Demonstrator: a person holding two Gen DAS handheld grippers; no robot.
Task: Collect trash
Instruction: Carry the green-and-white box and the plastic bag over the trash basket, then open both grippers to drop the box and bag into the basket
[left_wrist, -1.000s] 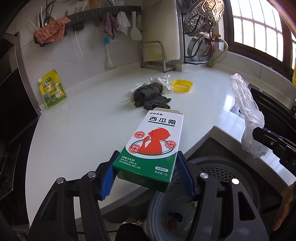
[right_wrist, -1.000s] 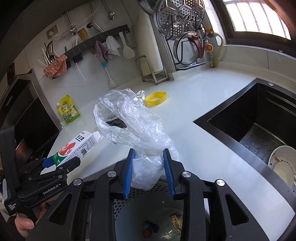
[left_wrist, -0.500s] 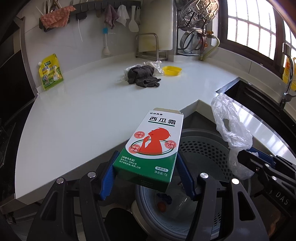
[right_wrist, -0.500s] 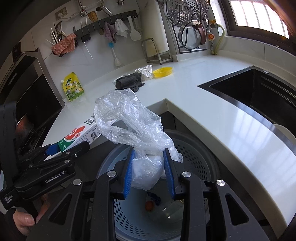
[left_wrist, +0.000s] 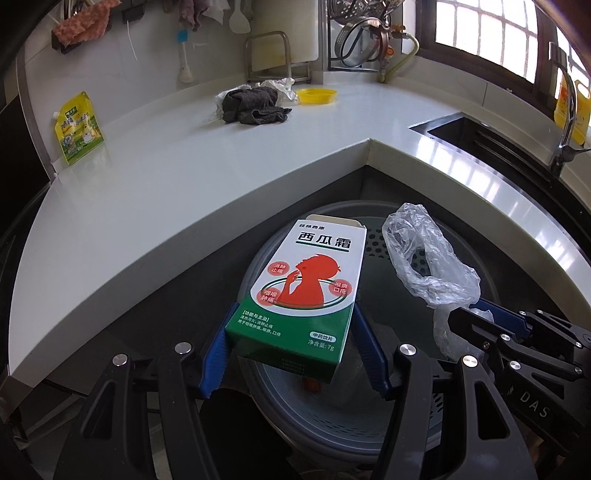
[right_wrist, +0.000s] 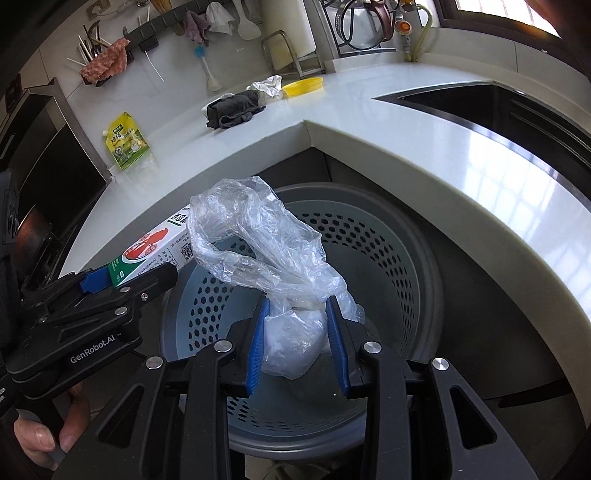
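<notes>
The left gripper (left_wrist: 291, 352) is clamped on a green-and-white medicine box (left_wrist: 301, 295) at the lower centre of its view, held over the open grey perforated trash bin (right_wrist: 373, 240). The right gripper (right_wrist: 297, 341) squeezes a crumpled clear plastic bag (right_wrist: 258, 247) at the centre of its view, also above the bin. Beyond, in the upper part of both views, the white countertop (left_wrist: 155, 177) carries a dark cloth (left_wrist: 251, 105), a yellow lid (left_wrist: 317, 95) and a yellow pouch (left_wrist: 78, 127).

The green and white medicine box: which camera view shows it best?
The left wrist view: the green and white medicine box faces the camera, its whole printed front readable, held by the left gripper. The right wrist view shows only its side, partly behind the clear plastic bag.
</notes>
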